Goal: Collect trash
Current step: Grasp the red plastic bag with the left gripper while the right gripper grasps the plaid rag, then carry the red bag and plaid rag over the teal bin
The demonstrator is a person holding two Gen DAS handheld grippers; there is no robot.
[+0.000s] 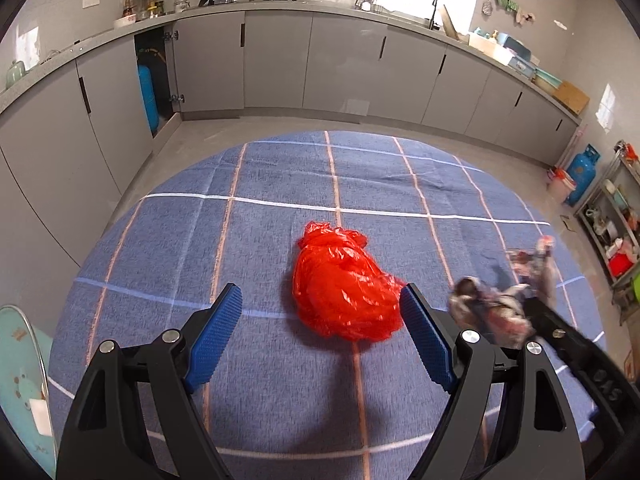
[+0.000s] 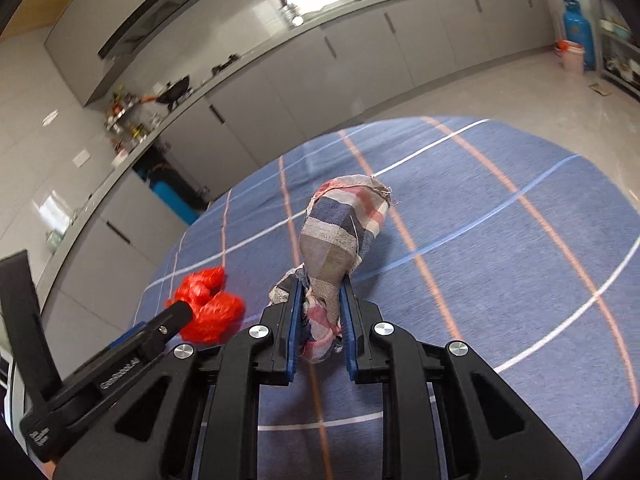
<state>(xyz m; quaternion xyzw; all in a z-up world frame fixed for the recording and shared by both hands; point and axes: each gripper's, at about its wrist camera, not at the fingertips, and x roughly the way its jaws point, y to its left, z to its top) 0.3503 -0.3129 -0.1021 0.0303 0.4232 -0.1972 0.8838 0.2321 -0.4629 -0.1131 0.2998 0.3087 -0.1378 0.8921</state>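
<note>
Trash on the round bench (image 1: 280, 184), which is draped in a blue checked cloth, consists of two soft items: a crumpled red plastic bag (image 1: 344, 288) and a bunched plaid rag (image 2: 340, 240). I hold the rag in the right gripper (image 2: 320, 320), whose blue-padded fingers (image 2: 295, 320) are pinched nearly together on its twisted lower end; the rest of the fabric stands up and forward from the grip in a loose roll, apparently clear of the cloth, though I cannot confirm a gap. I judge that the narrow twisted end is gripped because it gives the pads a compact bite on an otherwise floppy item. The left gripper (image 1: 320, 328) points downward at the bag with its fingers (image 1: 218, 332) spread wide and holding nothing; the bag lies just ahead of them, nearer the right finger, whose tip meets the bag's edge in the left wrist view, though I cannot tell whether they touch. I judge this wide stance to be preparation for straddling the bag's puffy bulk. The bag is translucent, glossy and heavily wrinkled, with a gathered knot at its far end. The rag is woven in grey, navy, white and red checks, with frayed threads at its upper corner. From the right wrist, the left gripper appears beside the bag at lower left.
</note>
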